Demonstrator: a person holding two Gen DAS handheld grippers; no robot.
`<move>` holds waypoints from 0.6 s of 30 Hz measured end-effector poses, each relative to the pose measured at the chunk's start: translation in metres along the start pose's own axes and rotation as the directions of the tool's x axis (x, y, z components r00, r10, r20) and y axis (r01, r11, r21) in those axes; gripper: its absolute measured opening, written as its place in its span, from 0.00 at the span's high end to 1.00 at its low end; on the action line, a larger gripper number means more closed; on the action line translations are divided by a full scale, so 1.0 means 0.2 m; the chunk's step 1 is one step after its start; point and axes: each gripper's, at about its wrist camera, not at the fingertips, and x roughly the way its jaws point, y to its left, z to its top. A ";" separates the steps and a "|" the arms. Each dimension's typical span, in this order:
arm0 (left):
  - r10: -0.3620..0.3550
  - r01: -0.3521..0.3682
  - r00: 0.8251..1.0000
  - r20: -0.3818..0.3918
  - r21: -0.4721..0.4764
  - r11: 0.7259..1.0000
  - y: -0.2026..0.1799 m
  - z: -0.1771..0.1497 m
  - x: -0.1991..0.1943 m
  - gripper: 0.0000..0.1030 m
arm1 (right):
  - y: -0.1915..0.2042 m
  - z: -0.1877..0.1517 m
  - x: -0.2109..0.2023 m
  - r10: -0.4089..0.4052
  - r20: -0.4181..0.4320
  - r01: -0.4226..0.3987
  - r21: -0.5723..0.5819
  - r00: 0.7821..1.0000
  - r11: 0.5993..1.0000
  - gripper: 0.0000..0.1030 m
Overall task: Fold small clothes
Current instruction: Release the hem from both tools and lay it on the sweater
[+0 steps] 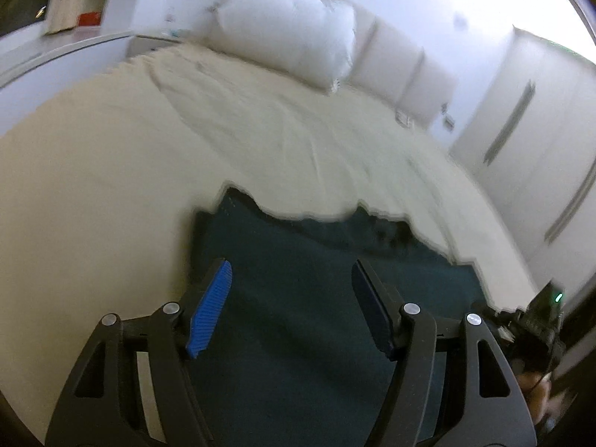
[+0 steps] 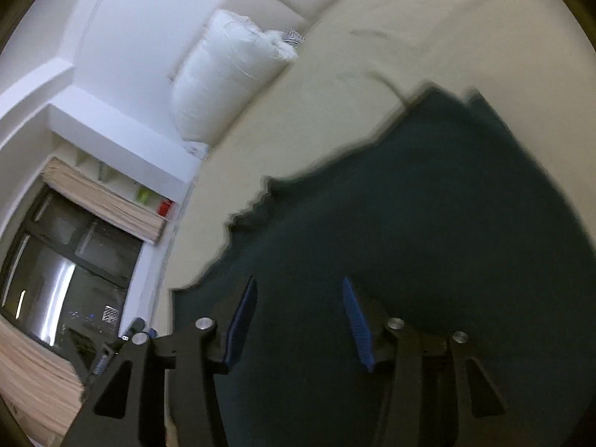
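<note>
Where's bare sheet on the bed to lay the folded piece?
Bare sheet lies between the dark green garment and the pillow, and on the garment's window side. Crowded: both open claws, left and right, over the garment.

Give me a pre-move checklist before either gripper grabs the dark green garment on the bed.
1. Left gripper open, nothing between its fingers: ok.
2. Right gripper open, nothing held: ok.
3. Dark green garment lies on the bed sheet, below both grippers: ok.
4. Garment spread flat: cannot tell; its far edge looks uneven, and both views are blurred.
5. Pillow sits well away from the garment: ok.
6. Fingers touching the cloth: cannot tell.
</note>
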 end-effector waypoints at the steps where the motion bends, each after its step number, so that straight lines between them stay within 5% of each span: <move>1: 0.048 -0.046 0.997 -0.062 0.042 0.998 -0.02 -0.03 0.08 0.36 | -0.05 0.00 -0.02 0.007 0.010 -0.007 0.025 1.000 1.000 0.87; 3: 0.094 -0.086 0.991 -0.092 0.081 0.993 -0.01 -0.11 0.16 0.36 | -0.15 0.00 -0.09 0.014 0.034 -0.017 0.100 0.999 0.995 1.00; 7: 0.158 -0.140 0.982 -0.103 0.163 0.977 -0.07 -0.12 0.17 0.36 | -0.21 0.00 -0.25 -0.122 0.105 0.111 0.105 0.987 0.988 1.00; 9: 0.178 -0.159 0.978 -0.105 0.169 0.973 -0.10 -0.11 0.16 0.36 | -0.16 -0.02 -0.30 -0.139 0.110 0.128 0.097 0.984 0.987 0.92; 11: 0.195 -0.176 0.976 -0.099 0.169 0.970 -0.14 -0.12 0.13 0.36 | -0.07 -0.08 -0.34 -0.114 0.110 0.110 0.039 0.987 0.993 0.63; 13: 0.209 -0.188 0.973 -0.097 0.188 0.964 -0.18 -0.13 0.11 0.36 | 0.11 -0.16 -0.29 -0.034 0.073 0.038 -0.065 0.997 0.997 0.52; 18: 0.201 -0.171 0.972 -0.120 0.217 0.961 -0.27 -0.19 0.05 0.36 | 0.32 -0.31 -0.13 0.088 -0.085 -0.098 -0.128 0.993 0.987 0.51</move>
